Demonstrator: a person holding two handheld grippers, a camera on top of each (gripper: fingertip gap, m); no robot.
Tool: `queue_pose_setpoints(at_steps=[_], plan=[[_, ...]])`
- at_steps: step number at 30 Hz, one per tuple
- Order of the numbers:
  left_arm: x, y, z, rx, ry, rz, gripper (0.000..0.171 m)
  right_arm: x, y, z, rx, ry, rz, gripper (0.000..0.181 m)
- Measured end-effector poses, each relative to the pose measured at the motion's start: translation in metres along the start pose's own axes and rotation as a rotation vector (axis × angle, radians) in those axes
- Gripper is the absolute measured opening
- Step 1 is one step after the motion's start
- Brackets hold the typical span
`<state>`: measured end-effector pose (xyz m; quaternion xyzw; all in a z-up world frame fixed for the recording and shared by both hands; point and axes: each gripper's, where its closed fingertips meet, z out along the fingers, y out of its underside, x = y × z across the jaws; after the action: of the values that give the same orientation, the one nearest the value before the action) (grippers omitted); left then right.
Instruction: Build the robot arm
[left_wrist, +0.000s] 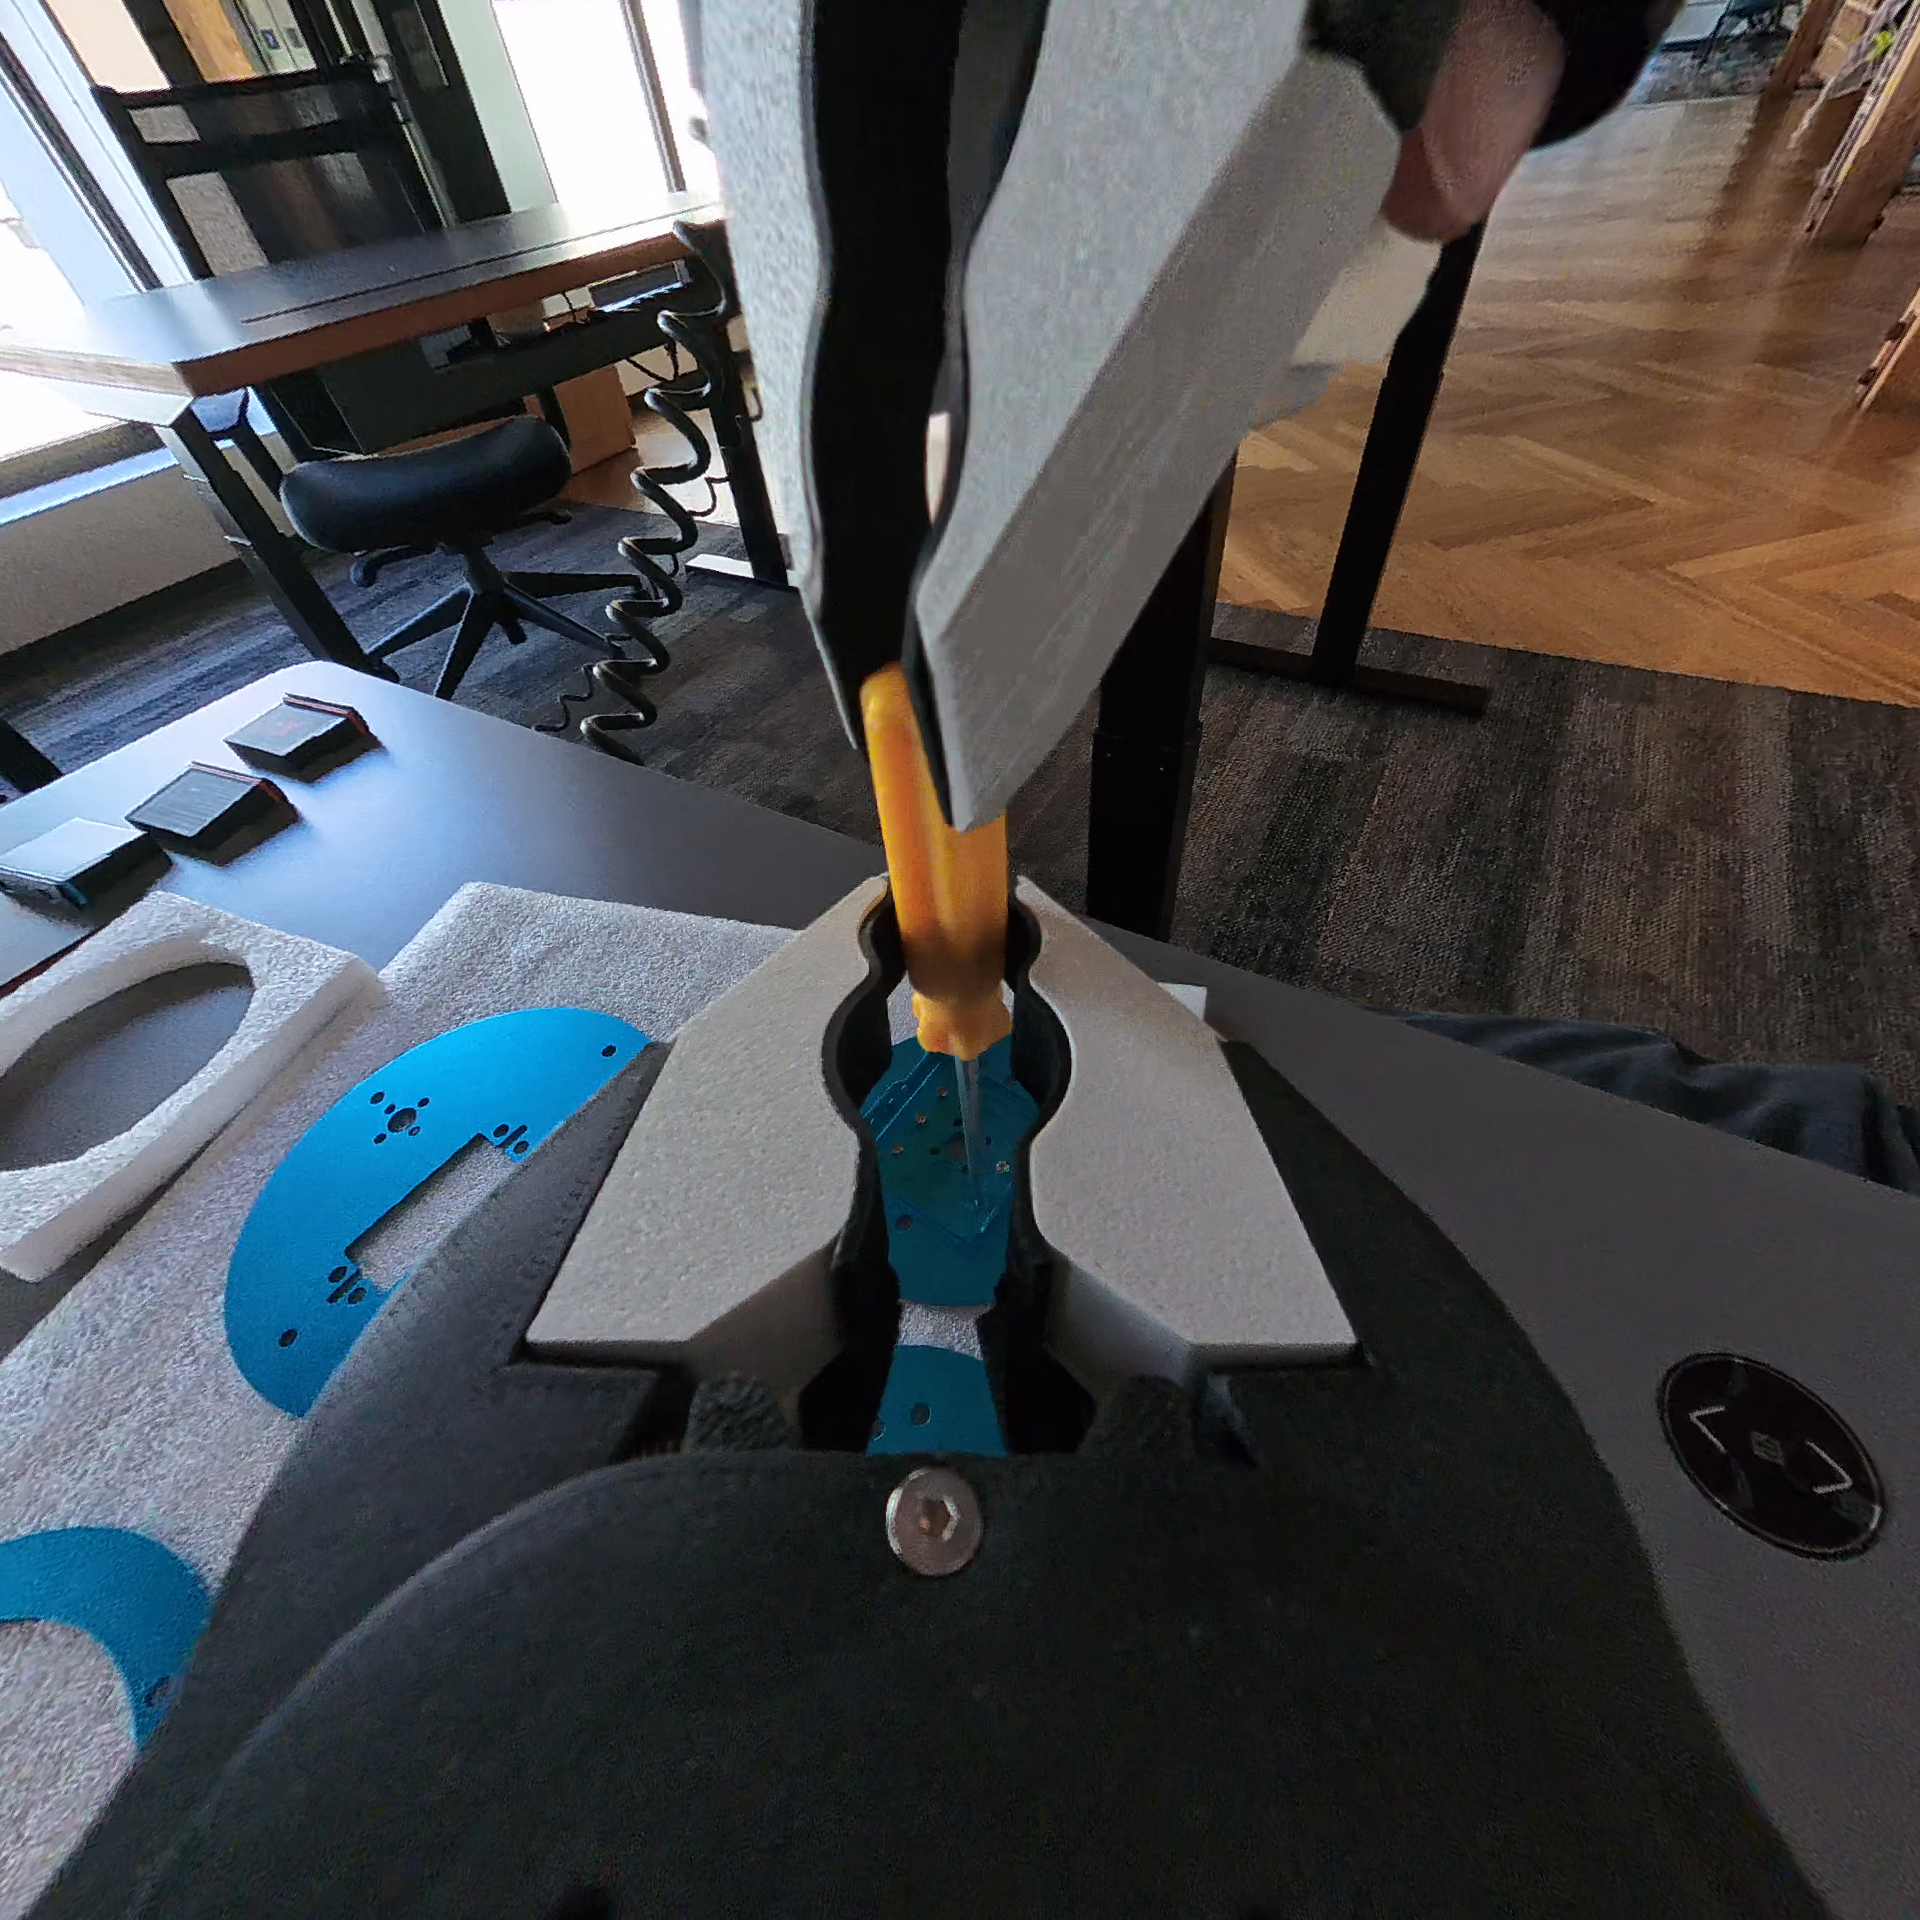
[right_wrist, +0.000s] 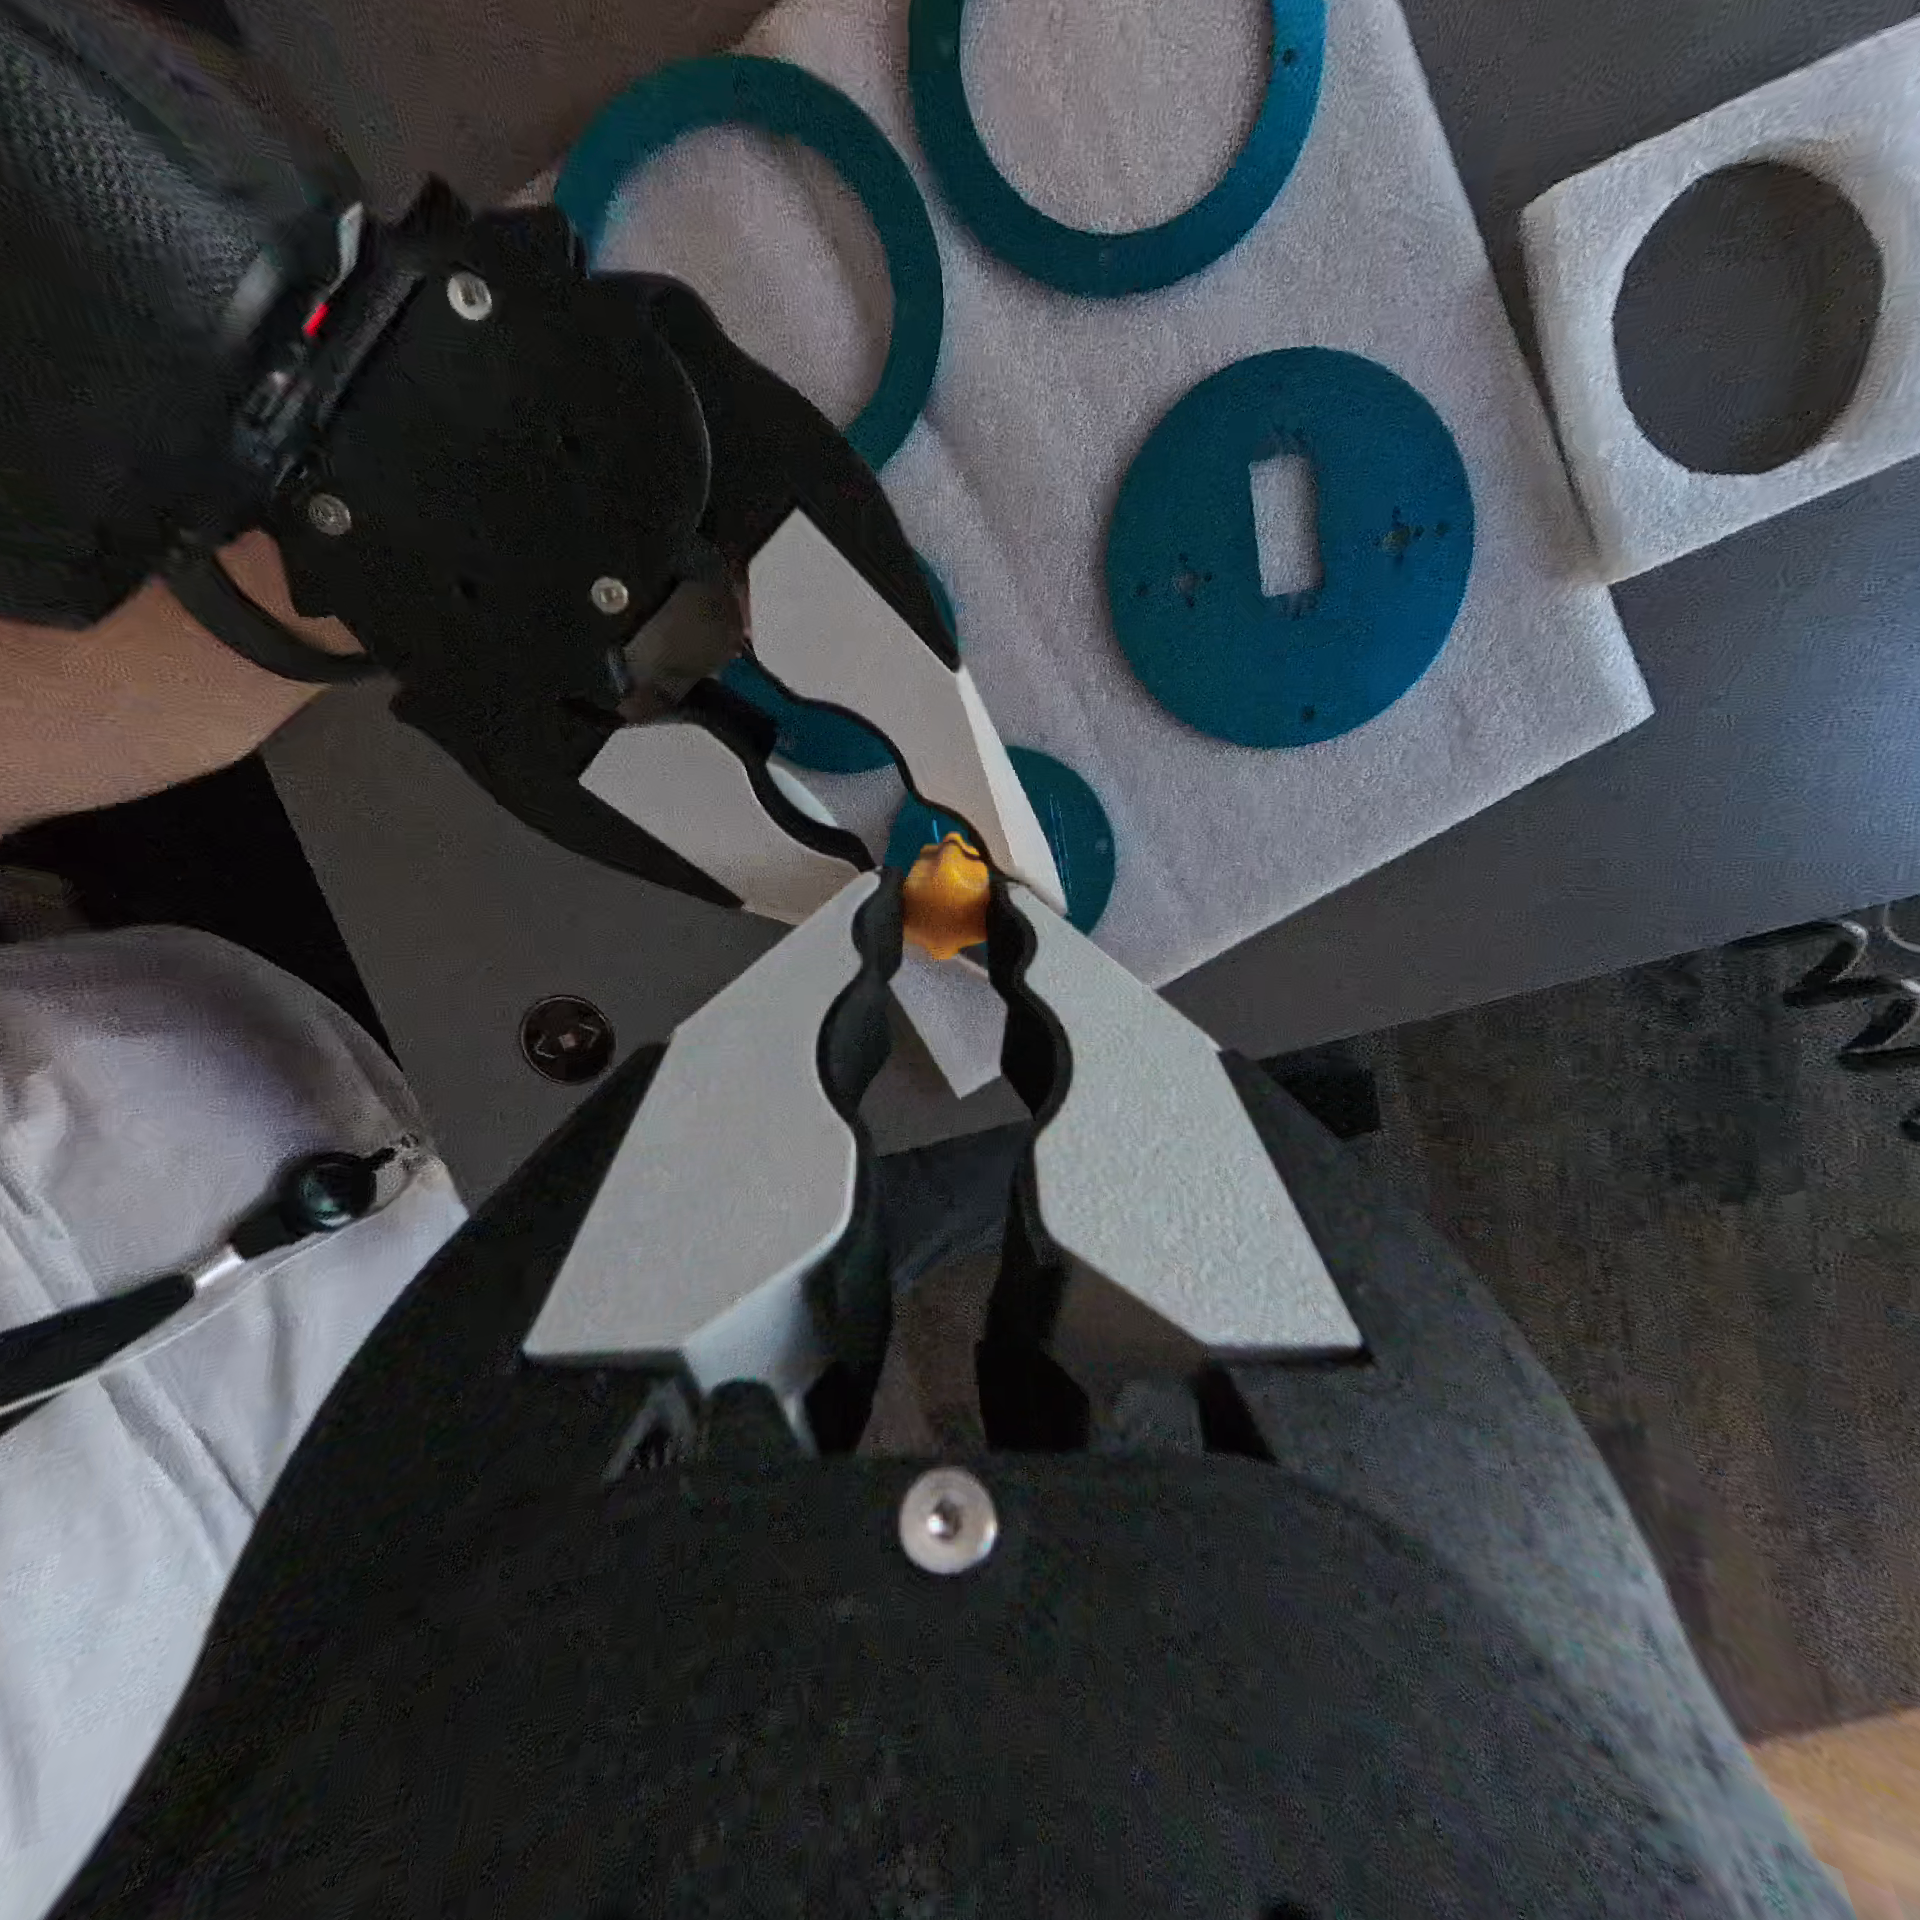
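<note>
An orange-handled screwdriver (left_wrist: 940, 894) stands almost upright, with its thin shaft pointing down at a small blue perforated bracket (left_wrist: 935, 1153) on the white foam sheet (left_wrist: 540, 966). My left gripper (left_wrist: 953, 925) is shut around the lower part of the handle. My right gripper (left_wrist: 920, 769) comes down from above and is shut on the upper part of the handle. In the right wrist view, my right gripper (right_wrist: 943, 904) pinches the orange handle end (right_wrist: 943, 896). There my left gripper (right_wrist: 951, 868) reaches in from the upper left.
A blue disc with a rectangular slot (right_wrist: 1288, 540) and two blue rings (right_wrist: 748, 239) lie on the foam sheet (right_wrist: 1247, 831). A foam block with an oval hole (left_wrist: 291, 997) and several dark boxes (left_wrist: 208, 805) sit on the dark table (left_wrist: 520, 810). A stool (left_wrist: 426, 483) stands beyond.
</note>
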<state>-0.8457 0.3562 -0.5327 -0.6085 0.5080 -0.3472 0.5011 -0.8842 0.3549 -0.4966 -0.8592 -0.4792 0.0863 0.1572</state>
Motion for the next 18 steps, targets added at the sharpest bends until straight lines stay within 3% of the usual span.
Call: queue_pose_setpoints(at_steps=[3, 9, 14, 18], plan=[[0.003, 0.000, 0.000, 0.004, 0.022, 0.003, 0.015, -0.004, -0.001, -0.001, -0.002, -0.052, -0.046, 0.017], [0.009, -0.001, 0.003, 0.006, 0.053, 0.007, 0.015, -0.015, 0.002, -0.003, 0.002, -0.095, -0.624, 0.014], [0.010, -0.001, 0.004, 0.003, 0.056, 0.014, 0.015, -0.016, 0.008, -0.006, -0.091, -0.132, -0.703, 0.018], [0.009, 0.000, 0.001, 0.007, 0.054, 0.008, 0.015, -0.013, 0.007, -0.012, -0.075, -0.114, -0.733, 0.019]])
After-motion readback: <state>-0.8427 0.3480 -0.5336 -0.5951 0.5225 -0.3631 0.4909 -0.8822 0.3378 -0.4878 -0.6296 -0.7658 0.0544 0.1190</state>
